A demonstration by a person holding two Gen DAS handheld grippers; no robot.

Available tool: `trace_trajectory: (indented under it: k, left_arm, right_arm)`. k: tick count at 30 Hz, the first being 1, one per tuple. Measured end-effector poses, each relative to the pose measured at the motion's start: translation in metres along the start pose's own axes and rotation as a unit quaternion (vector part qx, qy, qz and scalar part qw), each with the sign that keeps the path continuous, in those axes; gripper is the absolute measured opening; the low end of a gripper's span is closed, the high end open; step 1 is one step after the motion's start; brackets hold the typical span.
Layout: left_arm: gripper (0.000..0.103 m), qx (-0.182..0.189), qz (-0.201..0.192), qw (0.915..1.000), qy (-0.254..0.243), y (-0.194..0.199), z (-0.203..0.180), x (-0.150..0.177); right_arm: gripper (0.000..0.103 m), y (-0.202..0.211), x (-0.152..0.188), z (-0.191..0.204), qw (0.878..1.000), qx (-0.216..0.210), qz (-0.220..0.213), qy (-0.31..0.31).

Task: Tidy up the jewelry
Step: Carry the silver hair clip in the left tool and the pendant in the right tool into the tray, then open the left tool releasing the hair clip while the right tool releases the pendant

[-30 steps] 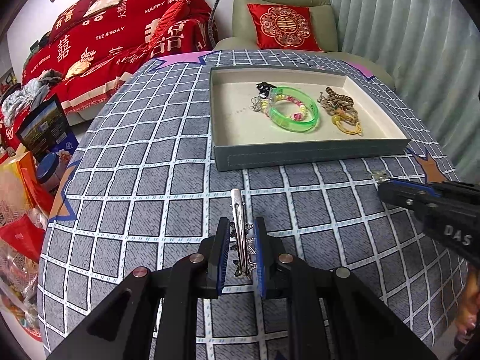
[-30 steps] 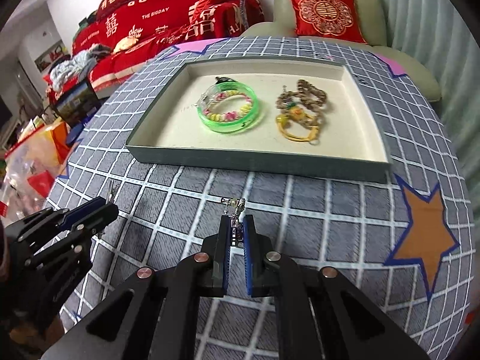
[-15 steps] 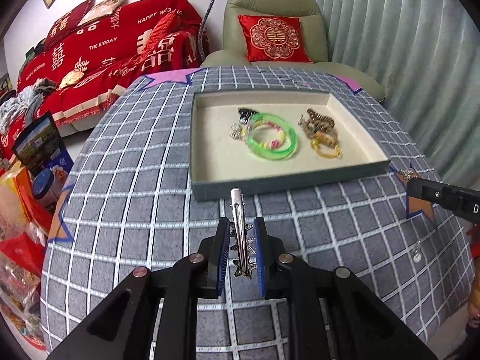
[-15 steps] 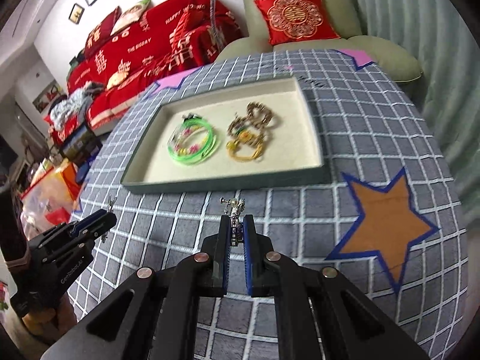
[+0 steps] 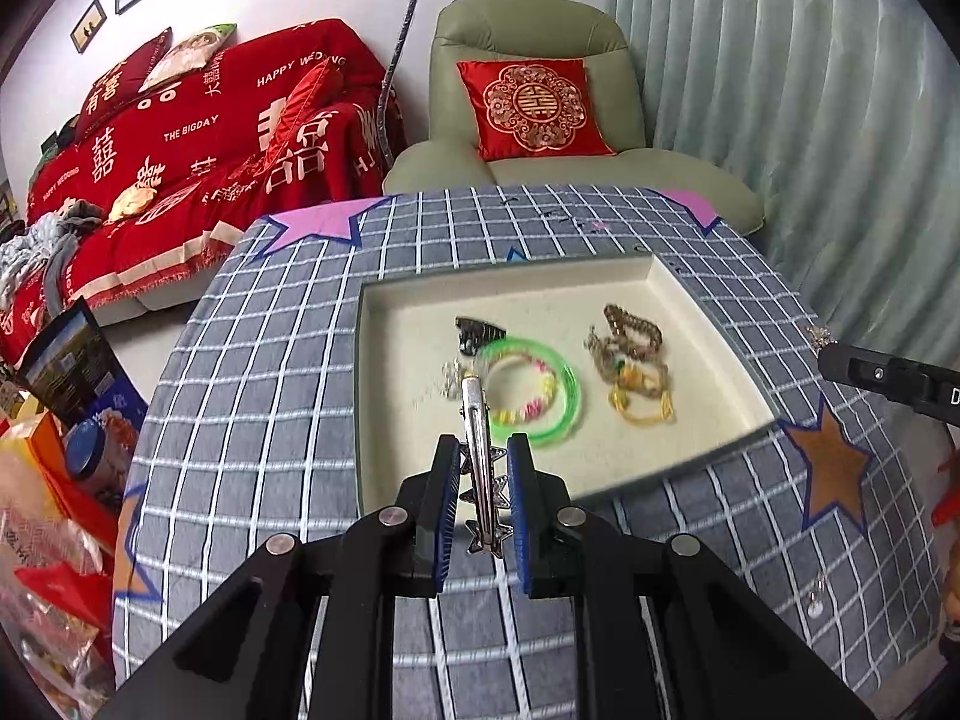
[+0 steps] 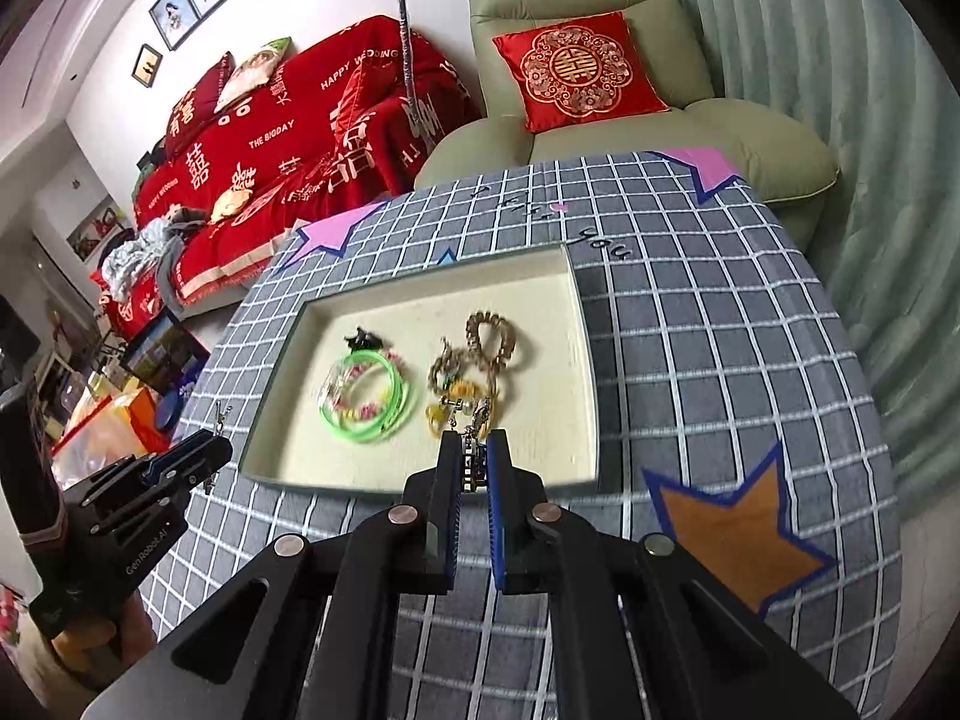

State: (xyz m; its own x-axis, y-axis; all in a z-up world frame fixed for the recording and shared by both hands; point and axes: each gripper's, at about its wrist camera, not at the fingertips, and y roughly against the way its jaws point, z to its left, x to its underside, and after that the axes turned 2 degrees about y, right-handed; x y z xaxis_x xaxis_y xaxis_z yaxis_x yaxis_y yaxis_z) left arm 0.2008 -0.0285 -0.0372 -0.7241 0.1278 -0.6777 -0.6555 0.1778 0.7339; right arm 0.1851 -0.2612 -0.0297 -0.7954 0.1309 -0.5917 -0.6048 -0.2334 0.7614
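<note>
My left gripper (image 5: 483, 456) is shut on a silver hair clip (image 5: 477, 426) with spiky stars, held above the near edge of the grey tray (image 5: 714, 330). My right gripper (image 6: 474, 450) is shut on a small silver earring (image 6: 465, 411), also raised over the tray's (image 6: 585, 360) near side. Inside the tray lie a green bangle (image 5: 561, 381), a black clip (image 5: 477, 333), a brown bead bracelet (image 5: 630, 327) and a yellow bracelet (image 5: 642, 411). The same green bangle (image 6: 366, 402) and bead bracelet (image 6: 492, 339) show in the right wrist view. Each gripper appears at the edge of the other's view.
The tray rests on a grey checked tablecloth (image 5: 252, 372) with star patches. A small clear piece (image 5: 815, 603) lies on the cloth at the near right. A green armchair (image 5: 528, 96) and a red-covered sofa (image 5: 180, 162) stand behind. Bags and boxes (image 5: 66, 420) crowd the floor at left.
Both grippers have risen and moved forward toward the tray, each still holding its piece. The tray now sits directly under the fingertips instead of well ahead.
</note>
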Motion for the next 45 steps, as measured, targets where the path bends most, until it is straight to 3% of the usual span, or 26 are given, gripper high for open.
trace_trajectory:
  k: [9, 19, 33, 45]
  left_arm:
    - [0.025, -0.012, 0.006, 0.9998, 0.015, -0.035, 0.004, -0.024]
    - [0.025, -0.024, 0.022, 0.9992, 0.023, -0.075, 0.007, -0.029]
    - [0.025, -0.039, 0.03, 0.9988, 0.0, -0.11, -0.005, -0.026]
    - [0.025, -0.045, 0.047, 0.9979, 0.001, -0.119, -0.008, -0.018]
  right_arm:
    - [0.009, -0.032, -0.025, -0.008, 1.0, -0.01, 0.013, -0.013]
    - [0.009, -0.077, -0.037, -0.016, 0.999, -0.019, 0.027, -0.026]
    - [0.009, -0.135, -0.025, -0.017, 0.997, 0.016, 0.07, -0.009]
    - [0.009, -0.144, -0.014, -0.018, 0.996, 0.029, 0.08, 0.0]
